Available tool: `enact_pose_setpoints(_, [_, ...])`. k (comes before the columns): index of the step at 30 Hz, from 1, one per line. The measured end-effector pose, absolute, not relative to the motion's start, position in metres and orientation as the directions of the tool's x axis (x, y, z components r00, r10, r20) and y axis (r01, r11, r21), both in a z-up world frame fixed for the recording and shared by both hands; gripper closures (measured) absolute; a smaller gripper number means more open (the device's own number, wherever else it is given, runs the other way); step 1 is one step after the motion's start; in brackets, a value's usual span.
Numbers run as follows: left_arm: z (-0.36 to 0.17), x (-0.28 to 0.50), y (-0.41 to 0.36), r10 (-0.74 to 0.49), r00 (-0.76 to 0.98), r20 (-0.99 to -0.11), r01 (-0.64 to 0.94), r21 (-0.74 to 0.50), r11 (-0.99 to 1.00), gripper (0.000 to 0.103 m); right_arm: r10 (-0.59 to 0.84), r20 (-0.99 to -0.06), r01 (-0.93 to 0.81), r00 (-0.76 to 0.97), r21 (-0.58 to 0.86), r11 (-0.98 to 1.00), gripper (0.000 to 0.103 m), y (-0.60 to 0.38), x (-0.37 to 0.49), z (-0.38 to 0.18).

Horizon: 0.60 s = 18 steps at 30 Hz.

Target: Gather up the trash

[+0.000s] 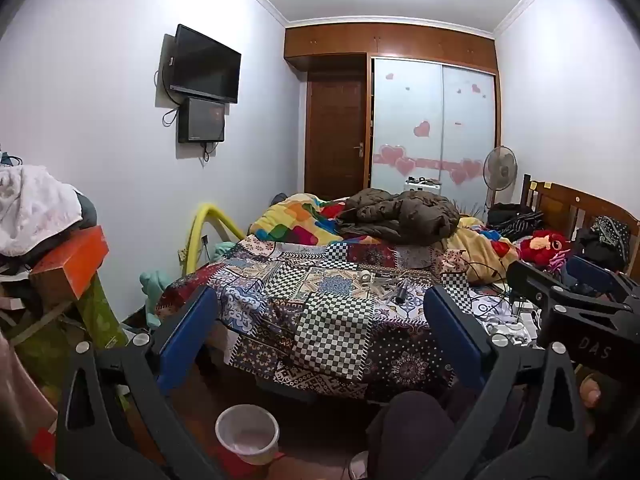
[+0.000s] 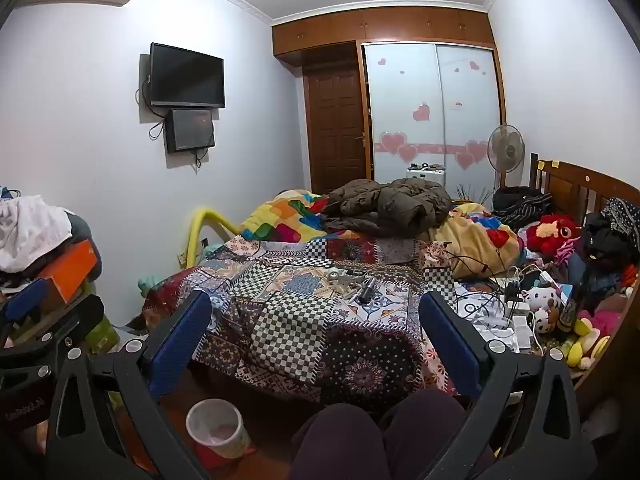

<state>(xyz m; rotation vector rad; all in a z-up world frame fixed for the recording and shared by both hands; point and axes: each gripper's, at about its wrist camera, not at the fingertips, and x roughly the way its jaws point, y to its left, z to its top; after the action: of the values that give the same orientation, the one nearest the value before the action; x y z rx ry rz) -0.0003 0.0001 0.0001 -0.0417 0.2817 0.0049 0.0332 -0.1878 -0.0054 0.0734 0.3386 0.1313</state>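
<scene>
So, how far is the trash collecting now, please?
Nothing looks done: the small bin on the floor seems to hold no clear trash. Nothing is in hand: the left hand-held gripper and the right hand-held gripper are both open and empty, facing the bed. Left to do: the small scraps lying on the patterned cover, which are too small to identify.

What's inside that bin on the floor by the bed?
The bin looks nearly empty: only its pale pinkish bottom shows in both views. Its near wall hides part of the inside, so small scraps there can't be ruled out.
</scene>
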Motion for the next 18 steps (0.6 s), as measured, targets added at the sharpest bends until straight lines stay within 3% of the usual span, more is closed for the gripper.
enact_pose_setpoints(18, [0.0,-0.001,0.001,0.0,0.963,-0.27,-0.009,-0.03,0.999,0.0,0.146,-0.332,-0.119,0.932,0.101,0.988,0.0,-0.183,0.035,-0.005])
